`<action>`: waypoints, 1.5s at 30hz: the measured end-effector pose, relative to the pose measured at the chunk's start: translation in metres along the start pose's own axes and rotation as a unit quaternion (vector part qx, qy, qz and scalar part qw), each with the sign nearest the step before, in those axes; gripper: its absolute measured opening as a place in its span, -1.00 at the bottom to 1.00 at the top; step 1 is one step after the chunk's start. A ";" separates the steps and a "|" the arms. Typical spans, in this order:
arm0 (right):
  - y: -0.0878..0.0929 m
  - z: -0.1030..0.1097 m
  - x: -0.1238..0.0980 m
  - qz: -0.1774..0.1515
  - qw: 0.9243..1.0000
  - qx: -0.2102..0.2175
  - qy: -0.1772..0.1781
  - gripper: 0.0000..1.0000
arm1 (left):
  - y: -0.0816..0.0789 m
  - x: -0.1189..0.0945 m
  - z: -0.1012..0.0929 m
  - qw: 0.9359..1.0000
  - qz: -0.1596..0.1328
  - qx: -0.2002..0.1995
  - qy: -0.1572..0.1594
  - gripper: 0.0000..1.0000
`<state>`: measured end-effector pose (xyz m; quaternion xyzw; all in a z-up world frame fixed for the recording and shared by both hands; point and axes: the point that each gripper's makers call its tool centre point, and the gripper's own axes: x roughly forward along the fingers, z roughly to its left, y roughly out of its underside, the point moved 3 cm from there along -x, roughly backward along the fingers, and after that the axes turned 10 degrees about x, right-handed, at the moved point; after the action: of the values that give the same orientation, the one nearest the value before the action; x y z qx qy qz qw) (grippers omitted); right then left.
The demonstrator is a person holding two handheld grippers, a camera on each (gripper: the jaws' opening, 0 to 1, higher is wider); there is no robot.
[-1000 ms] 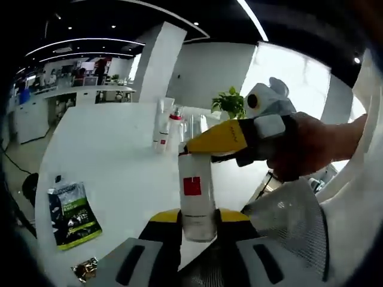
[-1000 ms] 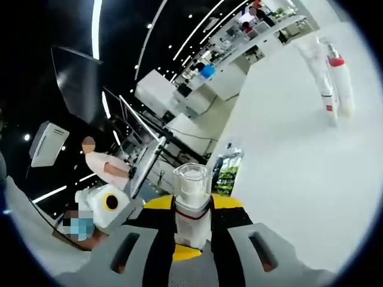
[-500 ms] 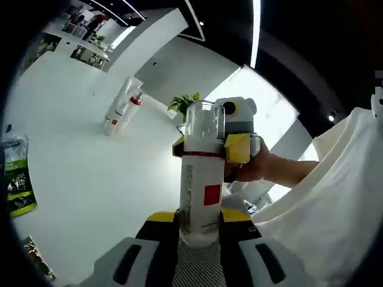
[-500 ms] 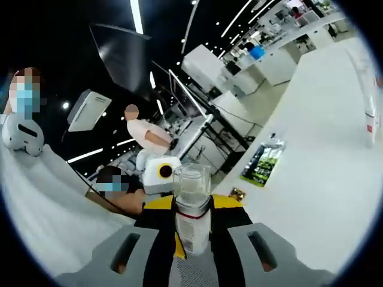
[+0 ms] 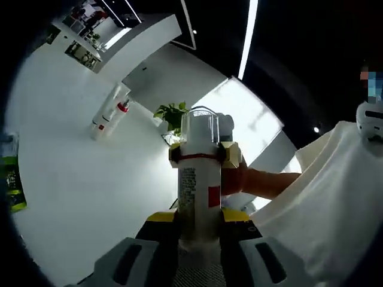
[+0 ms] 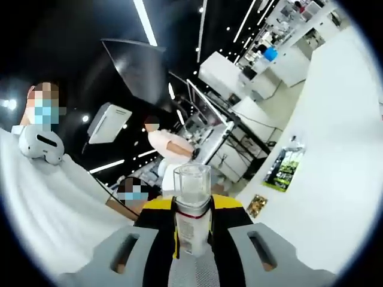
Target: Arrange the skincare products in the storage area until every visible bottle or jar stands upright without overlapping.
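I've got the white bottle (image 5: 199, 197) clamped at both ends, up off the desk (image 5: 78, 185): left hand-held gripper (image 5: 198, 230) grips its base, right hand-held gripper (image 6: 192, 230) pinches the neck under the clear cap (image 6: 192, 185). Two more bottles (image 5: 109, 112) lie far back on the desk. A green pouch (image 6: 284, 170) lies near the edge.

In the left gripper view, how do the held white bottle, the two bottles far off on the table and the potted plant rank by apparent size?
1. White bottle, largest, though nearest the camera.
2. Potted plant and the two far bottles look alike in size; distance makes ranking unsure.
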<state>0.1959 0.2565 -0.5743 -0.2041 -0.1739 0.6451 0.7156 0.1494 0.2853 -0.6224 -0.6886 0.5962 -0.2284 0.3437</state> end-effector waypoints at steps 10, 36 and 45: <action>-0.011 -0.026 0.010 -0.049 0.989 0.001 0.140 -0.63 | -0.009 -0.011 0.038 0.984 -0.016 0.071 -0.165 -0.50; 0.020 -0.062 0.018 -0.044 0.975 0.062 0.208 -0.58 | 0.008 -0.012 0.061 0.897 0.104 0.288 -0.320 -0.49; -0.001 -0.070 0.002 -0.012 0.975 -0.026 0.220 -0.58 | 0.009 -0.006 0.060 0.889 0.113 0.324 -0.302 -0.43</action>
<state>0.2331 0.2541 -0.6340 -0.3573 -0.0315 0.5712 0.7383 0.1856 0.3026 -0.6682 -0.5025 0.4305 -0.1494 0.7347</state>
